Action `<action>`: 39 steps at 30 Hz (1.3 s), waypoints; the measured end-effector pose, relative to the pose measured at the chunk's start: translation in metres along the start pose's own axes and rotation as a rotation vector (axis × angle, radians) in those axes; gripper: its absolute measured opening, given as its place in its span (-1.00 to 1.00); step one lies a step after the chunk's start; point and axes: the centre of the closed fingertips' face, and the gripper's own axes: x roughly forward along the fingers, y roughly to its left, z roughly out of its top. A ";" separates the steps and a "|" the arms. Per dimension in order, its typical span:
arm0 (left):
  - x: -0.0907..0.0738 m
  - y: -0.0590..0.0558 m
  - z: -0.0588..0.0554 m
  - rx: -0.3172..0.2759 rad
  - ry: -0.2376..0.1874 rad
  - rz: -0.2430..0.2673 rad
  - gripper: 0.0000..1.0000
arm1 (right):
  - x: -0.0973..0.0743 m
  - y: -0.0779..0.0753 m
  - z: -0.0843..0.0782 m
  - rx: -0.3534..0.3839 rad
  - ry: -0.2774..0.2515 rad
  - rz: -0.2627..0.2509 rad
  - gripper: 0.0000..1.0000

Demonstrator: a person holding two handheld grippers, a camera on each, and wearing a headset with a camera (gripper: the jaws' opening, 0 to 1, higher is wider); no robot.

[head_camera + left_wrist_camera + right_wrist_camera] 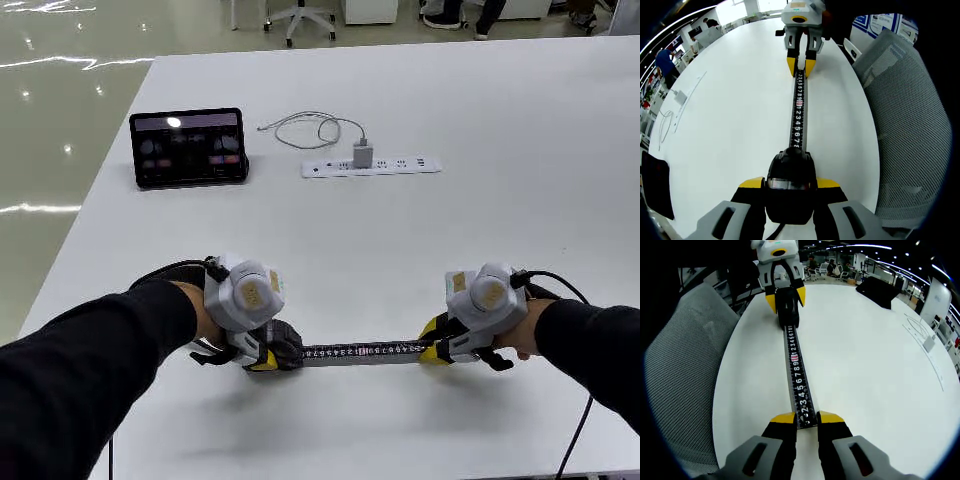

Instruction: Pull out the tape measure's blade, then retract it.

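The tape measure is clamped by the left gripper. Its blade (extended) is pinched by the right gripper.

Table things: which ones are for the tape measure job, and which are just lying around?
For the job: tape measure, blade, left gripper, right gripper.
Just lying around: tablet, power strip, charger, white cable.

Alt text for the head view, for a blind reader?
A tape measure is stretched across a white table between two grippers: the left gripper clamps its case, the right gripper holds the blade's tip. A tablet and power strip lie farther back.
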 end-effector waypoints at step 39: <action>0.001 0.000 0.001 -0.001 0.003 -0.006 -0.36 | -0.022 -0.005 -0.032 0.036 0.022 -0.019 -0.78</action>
